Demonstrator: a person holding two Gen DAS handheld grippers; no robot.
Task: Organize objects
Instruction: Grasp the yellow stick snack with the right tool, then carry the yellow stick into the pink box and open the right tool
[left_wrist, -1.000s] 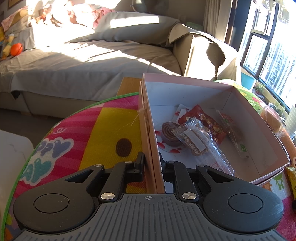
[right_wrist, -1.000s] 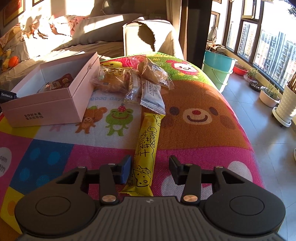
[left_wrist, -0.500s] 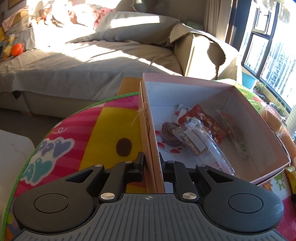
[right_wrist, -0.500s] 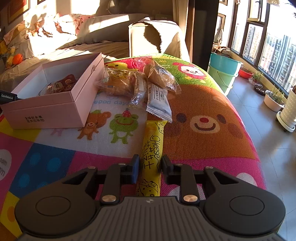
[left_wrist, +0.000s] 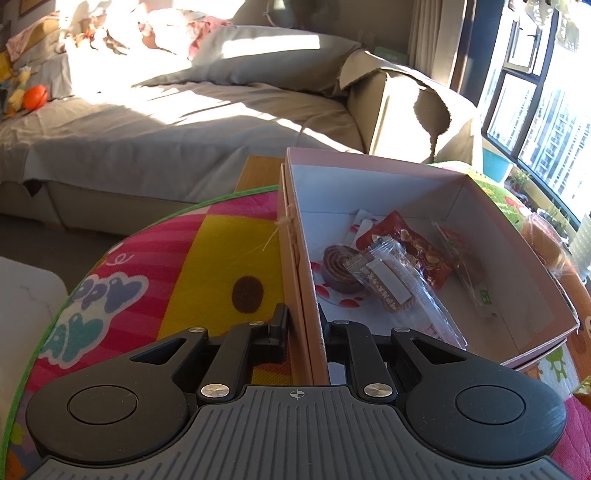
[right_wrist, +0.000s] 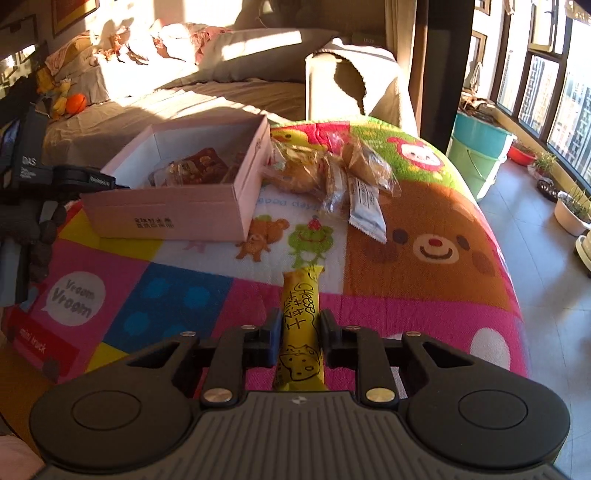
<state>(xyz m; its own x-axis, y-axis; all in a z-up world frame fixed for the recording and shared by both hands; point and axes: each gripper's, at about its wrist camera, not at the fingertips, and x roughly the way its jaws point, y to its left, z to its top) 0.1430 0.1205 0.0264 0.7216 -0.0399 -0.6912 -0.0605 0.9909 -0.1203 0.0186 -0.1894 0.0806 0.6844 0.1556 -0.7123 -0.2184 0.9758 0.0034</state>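
Right wrist view: the yellow cheese stick packet (right_wrist: 300, 328) is being held between the pads of the right gripper (right_wrist: 298, 334), whose jaws have just been closing onto it; the grip is sitting near the packet's lower half, with the printed upper end sticking forward past the fingertips and being seen above the colourful play mat (right_wrist: 424, 295). The packet is being judged as light, with a slick foil-type wrapper and a soft or brittle filling, so squeeze is best being kept modest; crushing is being rated the main risk, sliding out the second. A hold nearer the middle of its length would be reducing droop at the free end, though the present hold is looking adequate for so light a thing. The pink box (right_wrist: 177, 206) is being seen ahead and to the left on the mat, open-topped, with a few wrapped snacks already inside; more wrapped snacks (right_wrist: 332, 177) are lying in a loose pile just beside its right wall. In the left wrist view the left gripper (left_wrist: 303, 325) is being kept narrow, pinched on the near wall of the box (left_wrist: 295, 258), one finger outside and one inside. Thin card is being judged stiff enough for steadying but easily creased, so the box is better being anchored than pulled. Transfer of the packet into the box is being judged not yet done.
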